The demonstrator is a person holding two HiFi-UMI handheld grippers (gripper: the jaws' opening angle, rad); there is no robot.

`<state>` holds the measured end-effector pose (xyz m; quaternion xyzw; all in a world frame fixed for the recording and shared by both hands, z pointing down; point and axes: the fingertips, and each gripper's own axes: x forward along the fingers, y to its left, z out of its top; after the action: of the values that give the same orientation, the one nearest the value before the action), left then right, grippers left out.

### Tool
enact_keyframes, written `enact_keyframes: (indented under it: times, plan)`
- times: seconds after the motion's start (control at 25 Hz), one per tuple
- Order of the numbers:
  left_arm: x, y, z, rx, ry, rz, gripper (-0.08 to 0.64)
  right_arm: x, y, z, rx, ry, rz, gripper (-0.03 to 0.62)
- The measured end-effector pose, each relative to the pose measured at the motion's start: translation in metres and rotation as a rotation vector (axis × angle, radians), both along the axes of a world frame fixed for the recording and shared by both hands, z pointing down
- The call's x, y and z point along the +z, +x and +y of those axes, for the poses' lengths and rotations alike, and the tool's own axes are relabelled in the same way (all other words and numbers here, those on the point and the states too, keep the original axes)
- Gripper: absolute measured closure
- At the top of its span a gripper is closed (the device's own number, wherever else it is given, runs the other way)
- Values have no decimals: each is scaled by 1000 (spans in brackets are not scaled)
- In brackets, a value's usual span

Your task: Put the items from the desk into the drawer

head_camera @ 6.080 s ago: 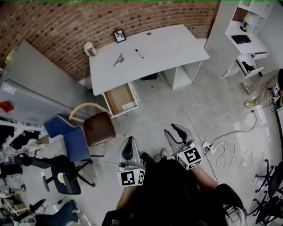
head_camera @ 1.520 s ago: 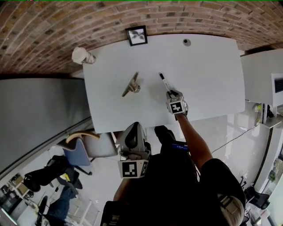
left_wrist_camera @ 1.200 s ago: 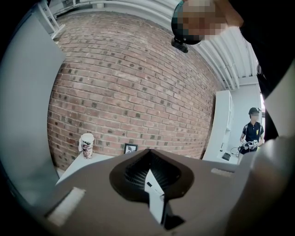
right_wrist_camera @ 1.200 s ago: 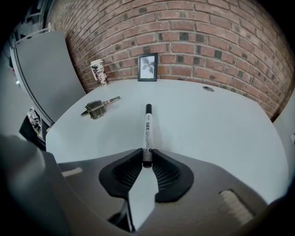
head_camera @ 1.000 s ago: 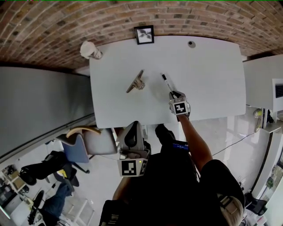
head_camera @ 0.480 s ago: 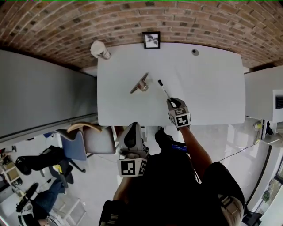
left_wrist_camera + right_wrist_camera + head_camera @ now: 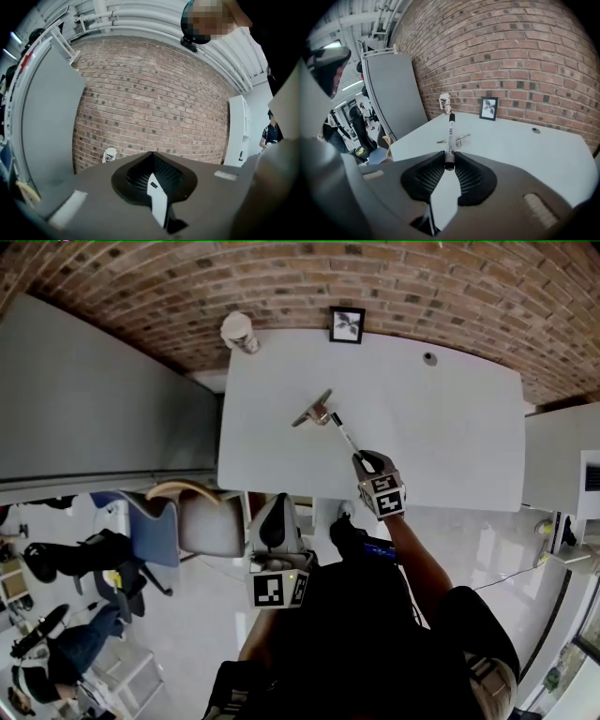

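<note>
Your right gripper (image 7: 449, 161) pinches the near end of the pen (image 7: 450, 132), with both jaws pressed on the barrel. The rest of the pen sticks out ahead of the gripper over the counter (image 7: 450, 437). Your left gripper (image 7: 152, 155) is pressed together on nothing and hangs short of the counter's near edge, close to your body.

I judge the task to be at its start. One item is gripped, and nothing shows as put away, since the drawer appears in no view. Left on the counter are a metal piece (image 7: 314, 412) just past the pen's far tip, and a cup (image 7: 240, 331) and a frame (image 7: 348, 323) farther ahead by the brick wall. Whether the cup and frame are meant for the drawer, I cannot say.

The right gripper view gives you the grip itself: pads on either side of the barrel, near its end. The head view hides that under the marker cube. It does show that the pen's tip lies just beside the metal piece, while the gripper view only has the pen crossing in front of it. Neither settles whether the pen is off the counter. The left gripper view shows its empty jaws, the wall and the cup. Only the head view places that gripper beside the chair (image 7: 202, 521).
</note>
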<state>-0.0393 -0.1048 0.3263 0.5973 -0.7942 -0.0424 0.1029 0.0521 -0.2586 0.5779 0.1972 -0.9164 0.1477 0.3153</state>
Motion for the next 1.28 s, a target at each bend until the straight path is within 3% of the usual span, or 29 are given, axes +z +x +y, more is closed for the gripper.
enact_keyframes:
  times: [0.64,1.28]
  plan:
    - [11,-56,132,-57,17,6,541,-10,-39,155,-74,4,-4,522]
    - [59,-81,190,-1,-13,64,541,62,-59,277,-154,-103,104,522]
